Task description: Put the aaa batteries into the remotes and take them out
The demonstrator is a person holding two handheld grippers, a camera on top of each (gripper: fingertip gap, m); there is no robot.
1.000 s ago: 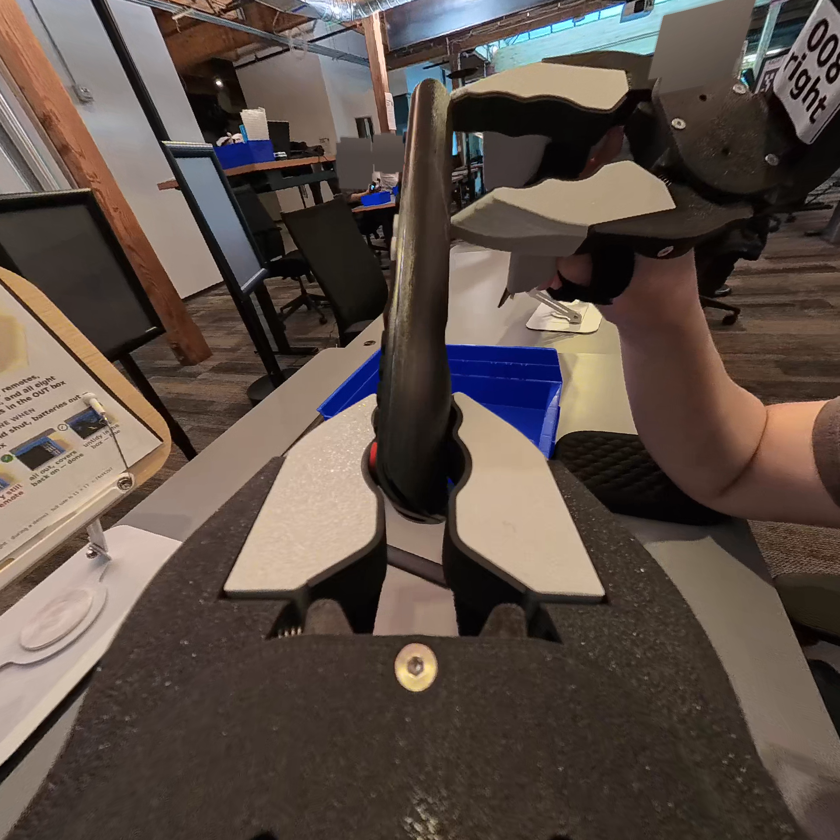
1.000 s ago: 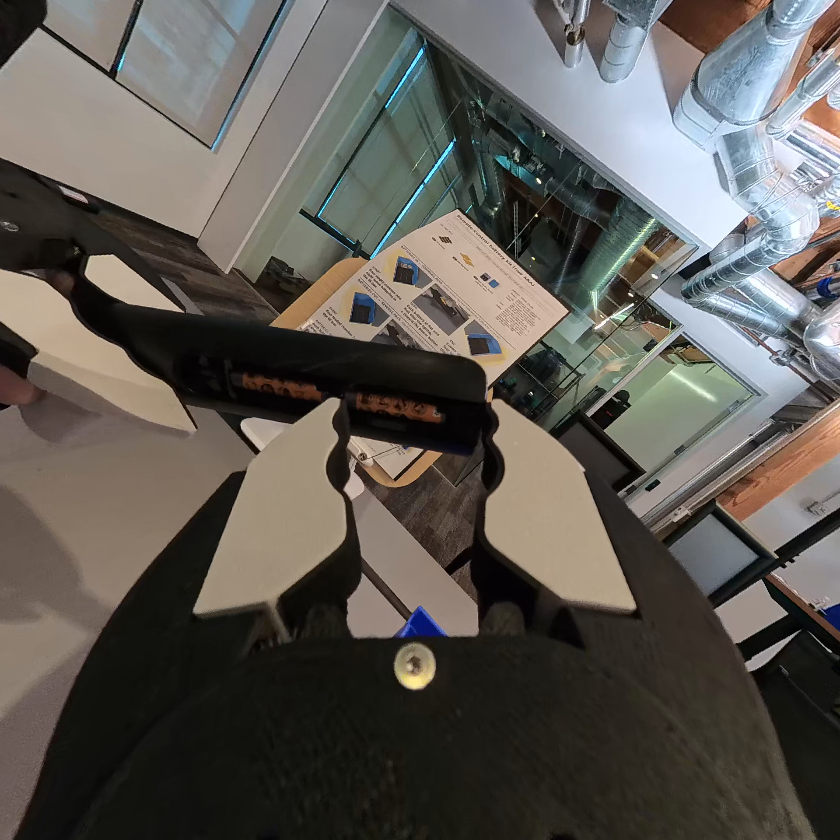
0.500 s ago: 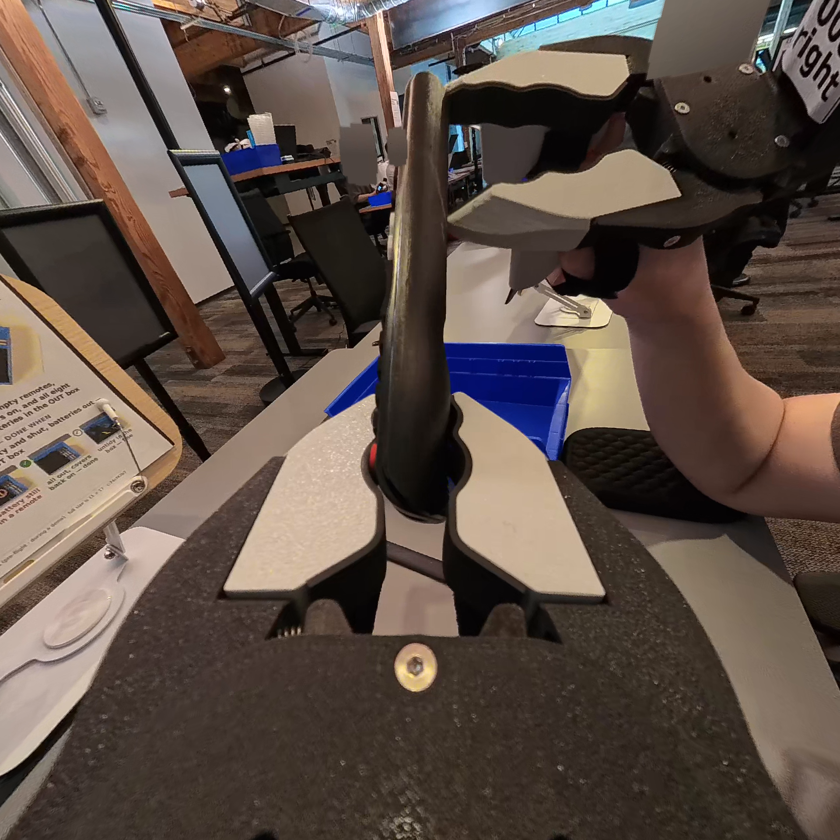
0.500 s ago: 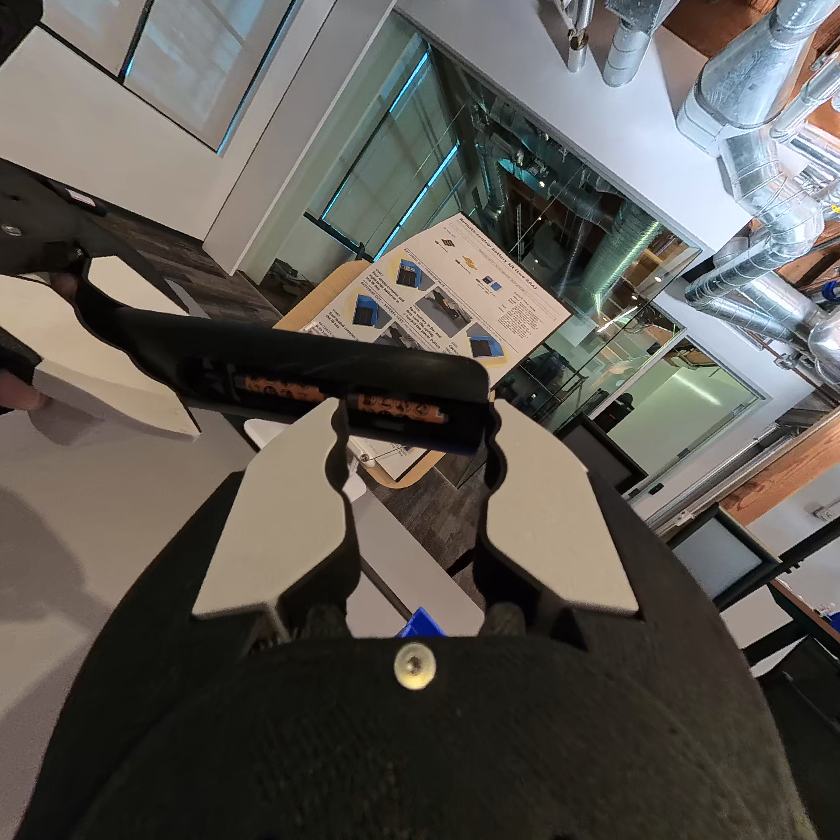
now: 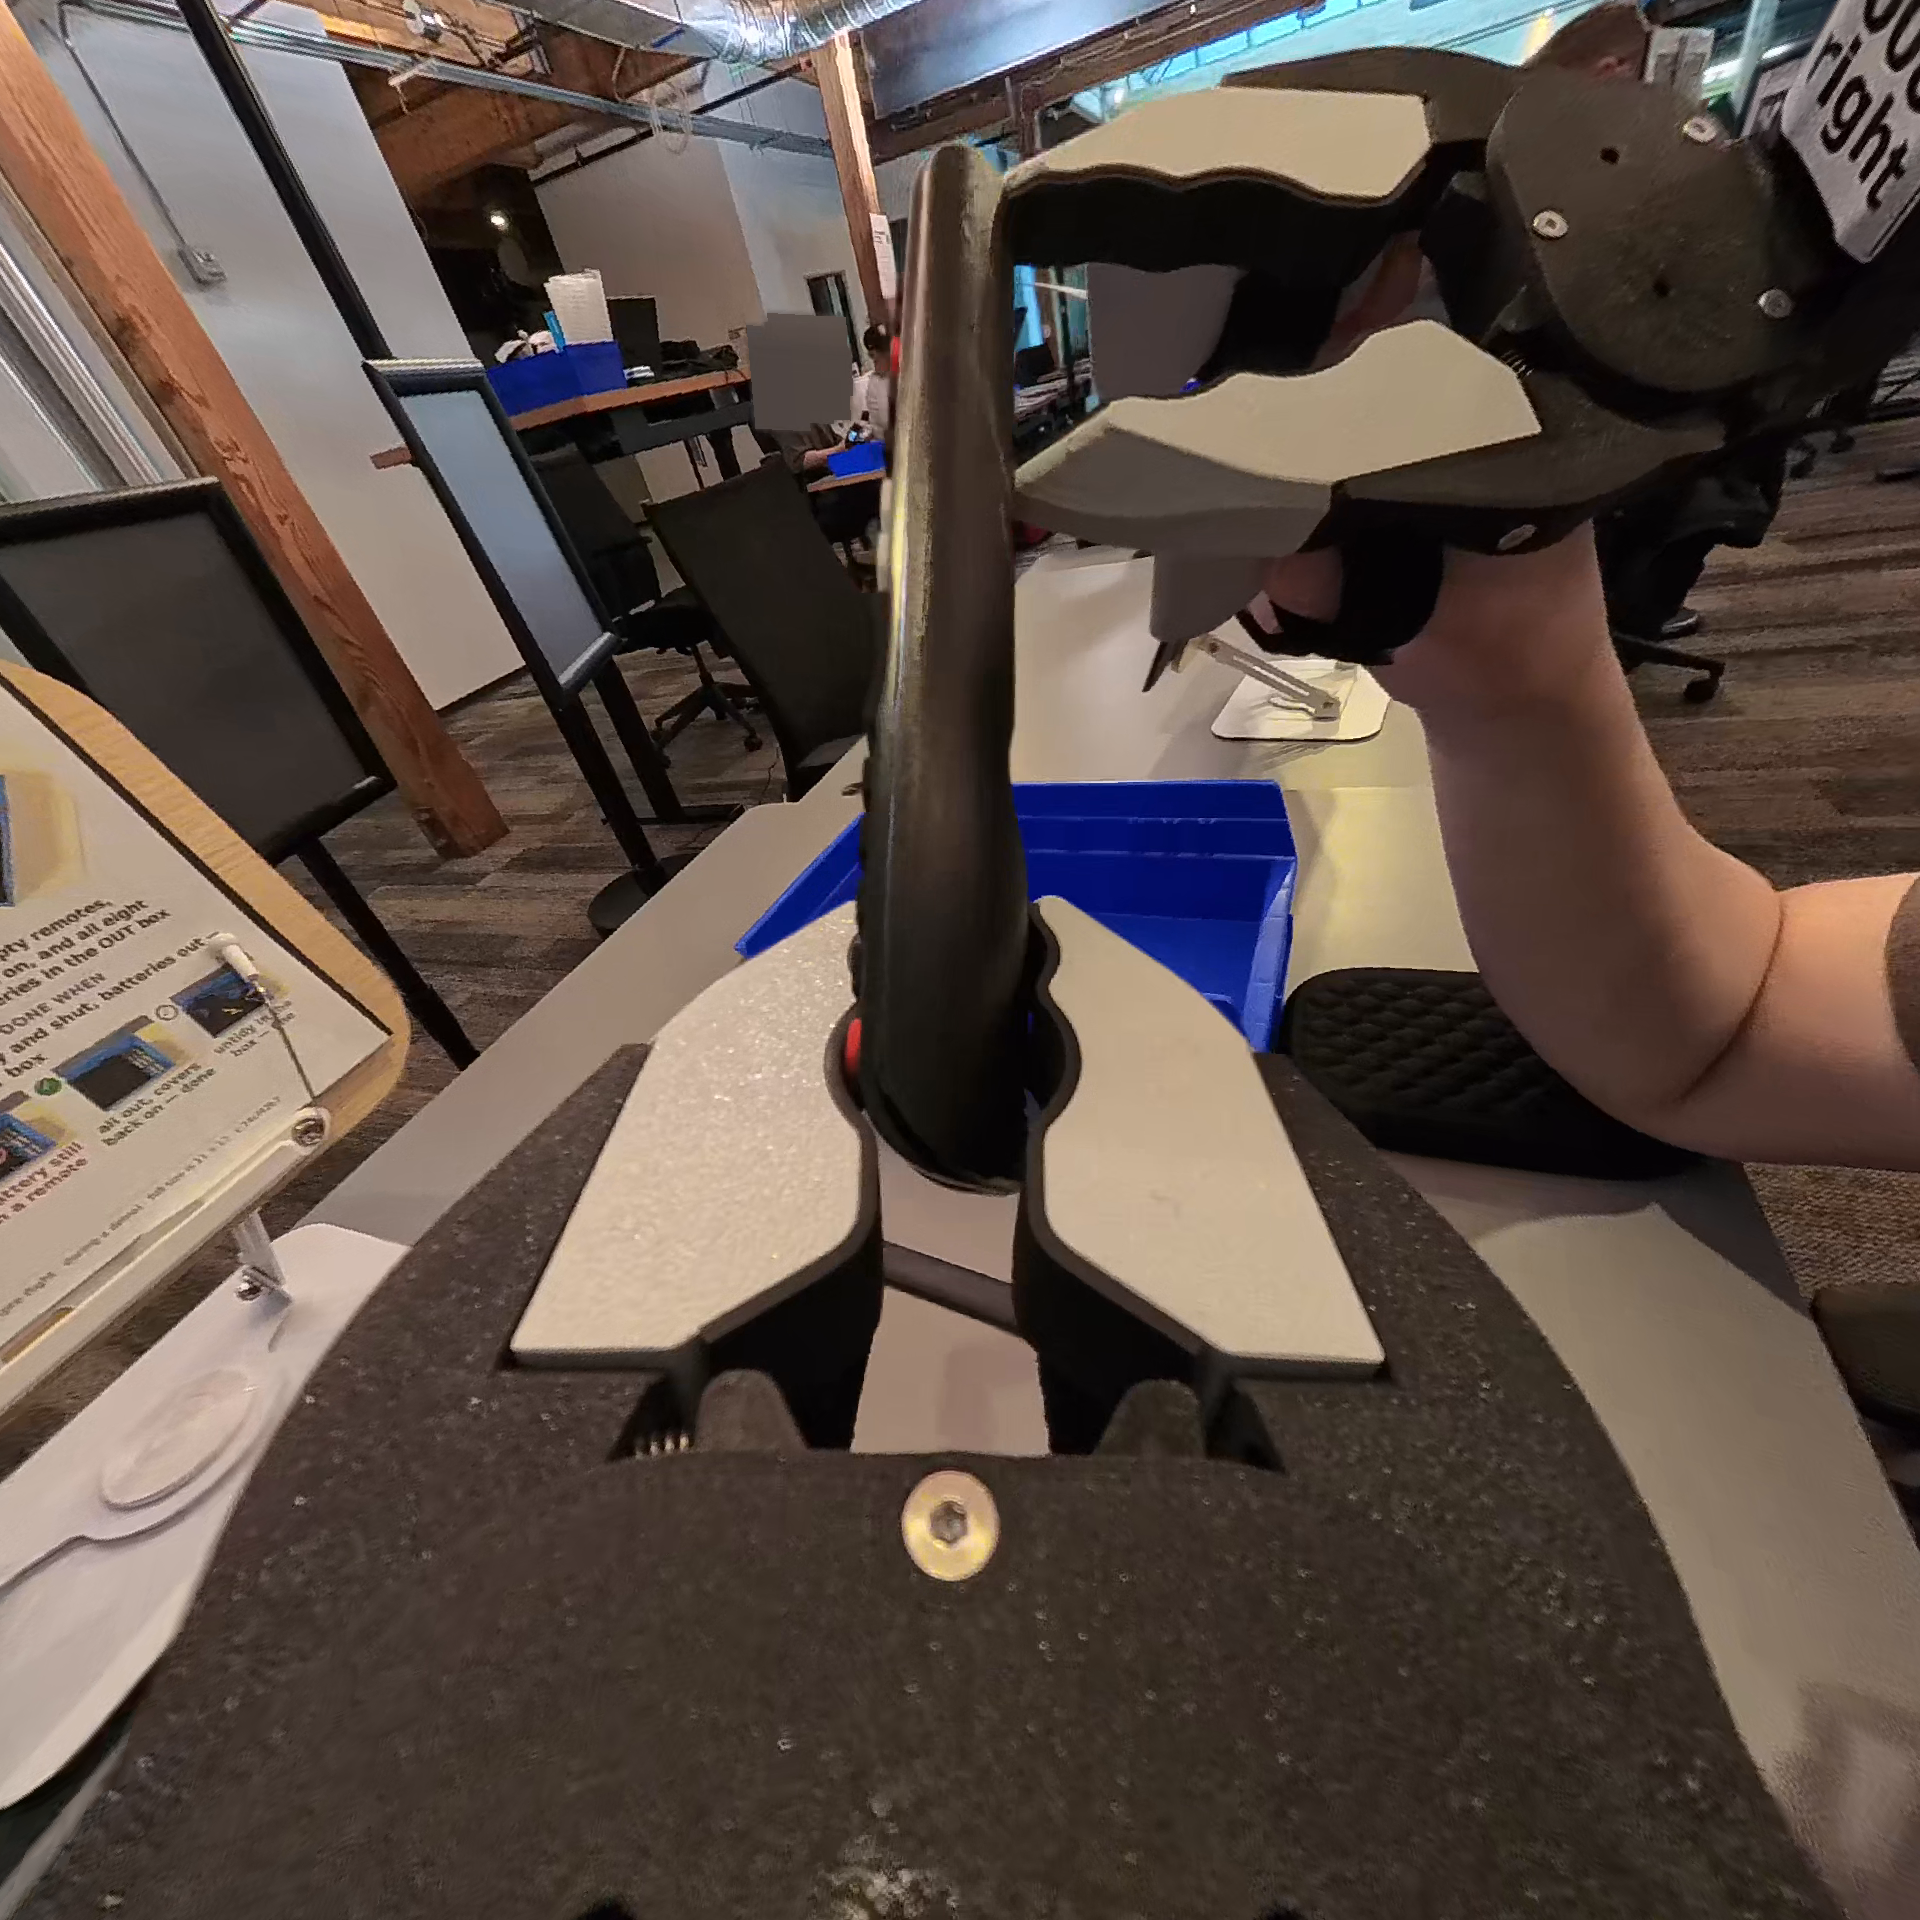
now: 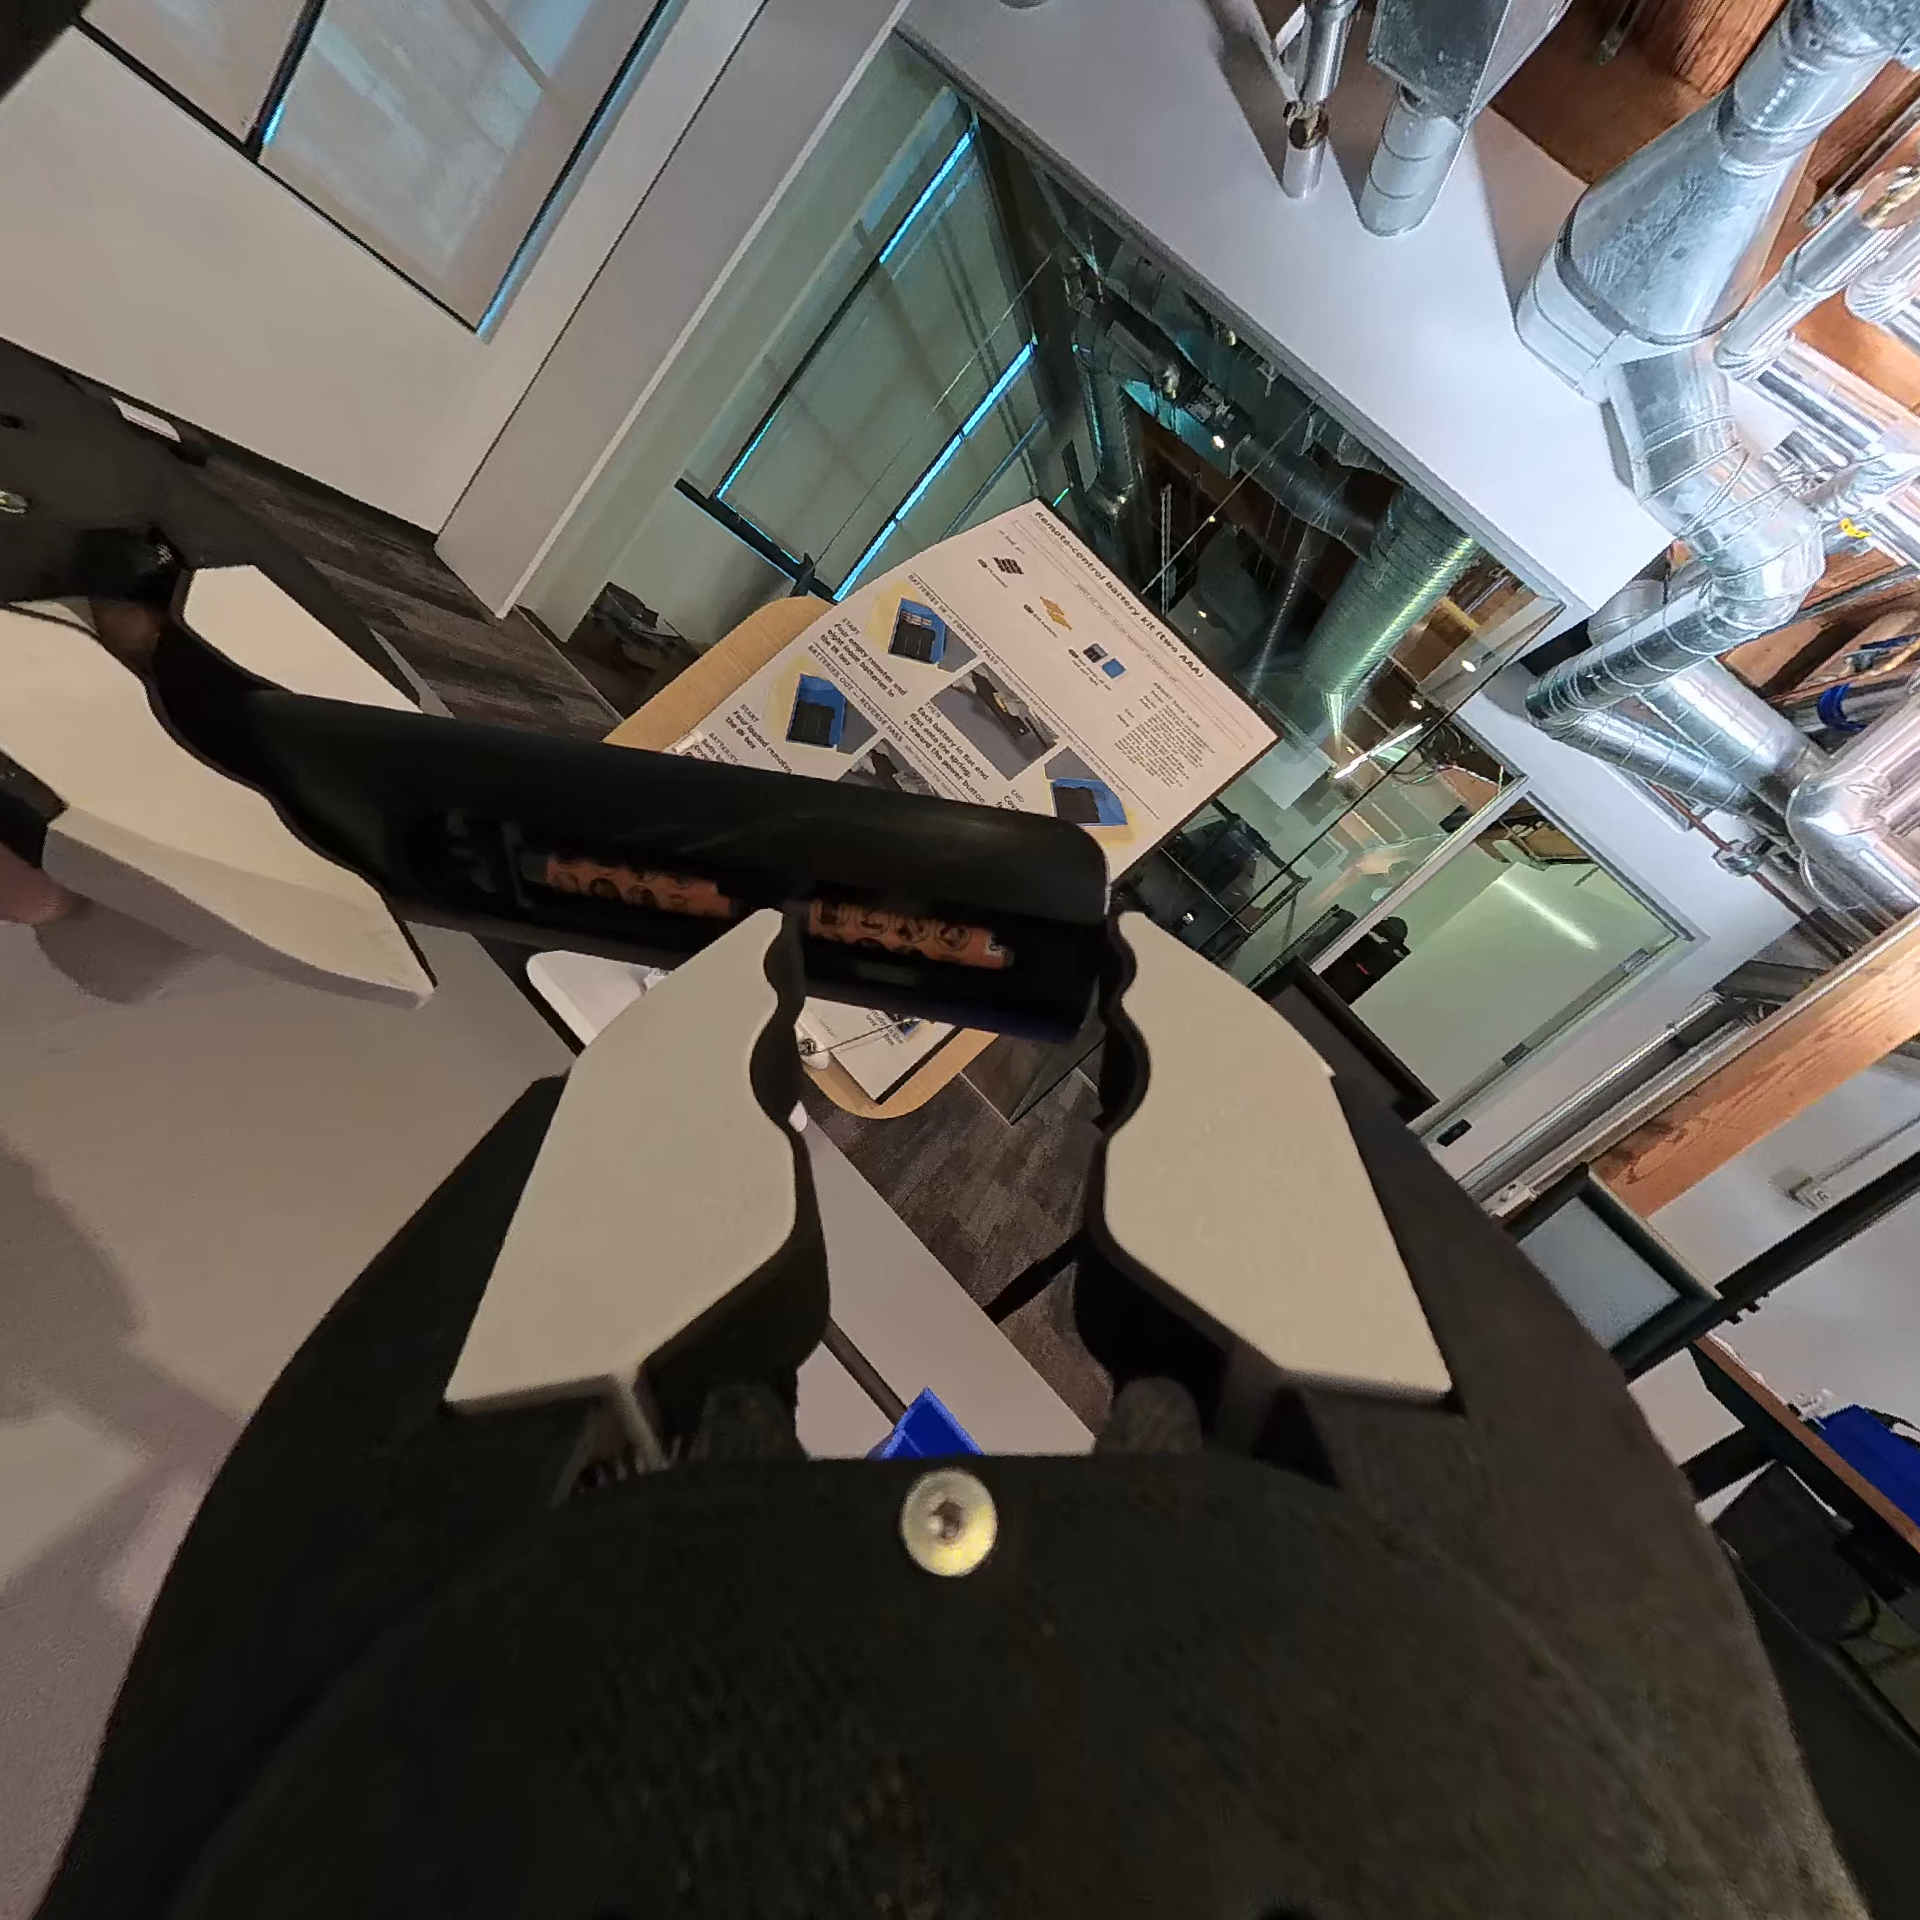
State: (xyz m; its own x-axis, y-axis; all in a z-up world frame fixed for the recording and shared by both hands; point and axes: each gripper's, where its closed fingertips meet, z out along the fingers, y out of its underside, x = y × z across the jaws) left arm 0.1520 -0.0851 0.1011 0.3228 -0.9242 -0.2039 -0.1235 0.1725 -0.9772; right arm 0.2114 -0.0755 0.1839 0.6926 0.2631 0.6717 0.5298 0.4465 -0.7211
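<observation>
My left gripper (image 5: pixel 951 997) is shut on the lower end of a black remote (image 5: pixel 945 623) and holds it upright above the grey table (image 5: pixel 1371 862). The remote's battery bay faces my right gripper (image 6: pixel 945 940). In the right wrist view the remote (image 6: pixel 727 821) lies across the frame with its cover off, and two copper-coloured AAA batteries (image 6: pixel 623 883) sit in the bay. My right gripper's fingers are spread apart. Their tips straddle the outer battery (image 6: pixel 904 935) at the remote's free end. From the left wrist view the right gripper (image 5: pixel 1029 343) meets the top of the remote.
A blue bin (image 5: pixel 1164 862) stands on the table behind the remote. A black padded rest (image 5: pixel 1455 1070) lies under the person's forearm. An instruction board (image 5: pixel 156 1039) on a white stand is at the left. Chairs, screens and desks fill the room beyond.
Both grippers keep their hold and spread. The remote and the two grippers have drifted slightly together, and the remote tilts a little more in the right wrist view.
</observation>
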